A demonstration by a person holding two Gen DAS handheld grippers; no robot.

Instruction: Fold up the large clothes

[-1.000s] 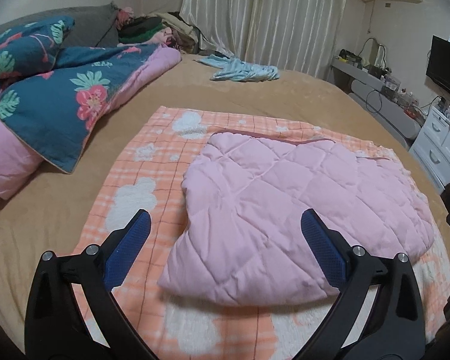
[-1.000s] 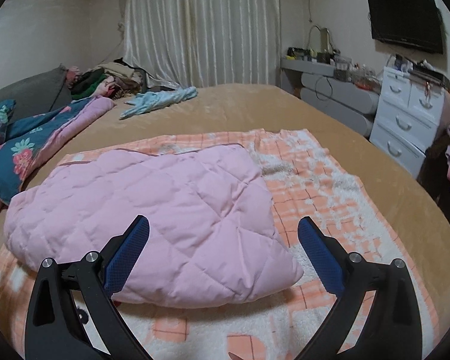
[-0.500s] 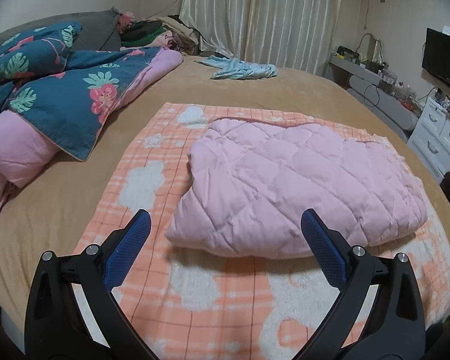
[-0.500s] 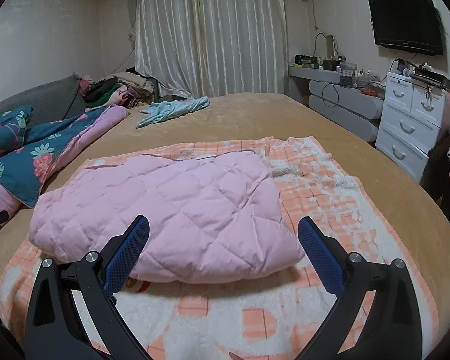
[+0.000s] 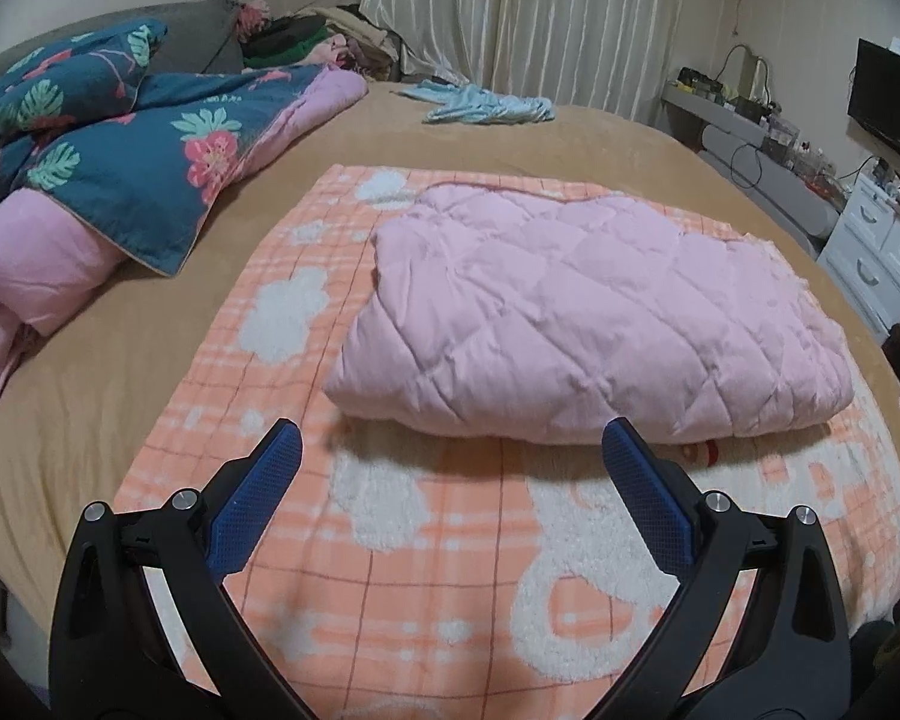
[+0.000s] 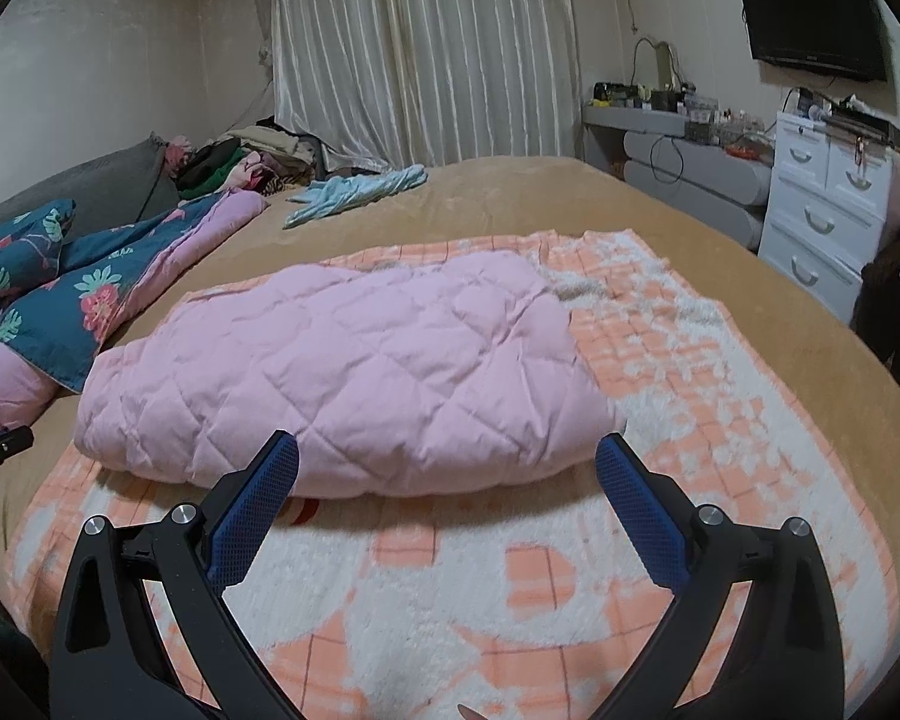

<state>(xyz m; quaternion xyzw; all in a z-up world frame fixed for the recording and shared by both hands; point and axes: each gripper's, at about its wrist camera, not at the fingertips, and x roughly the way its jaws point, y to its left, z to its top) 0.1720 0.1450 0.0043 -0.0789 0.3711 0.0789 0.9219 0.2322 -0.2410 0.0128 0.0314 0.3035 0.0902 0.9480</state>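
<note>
Just beyond our left tongs (image 5: 450,462) and right tongs (image 6: 447,468), both spread, empty: pink quilted garment (image 5: 576,312), long axis left-right, neither nearer.

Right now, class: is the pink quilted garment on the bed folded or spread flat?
Folded. The pink quilted garment lies as a thick, compact bundle with a rounded doubled edge on the orange checked blanket; neither gripper touches it.
</note>
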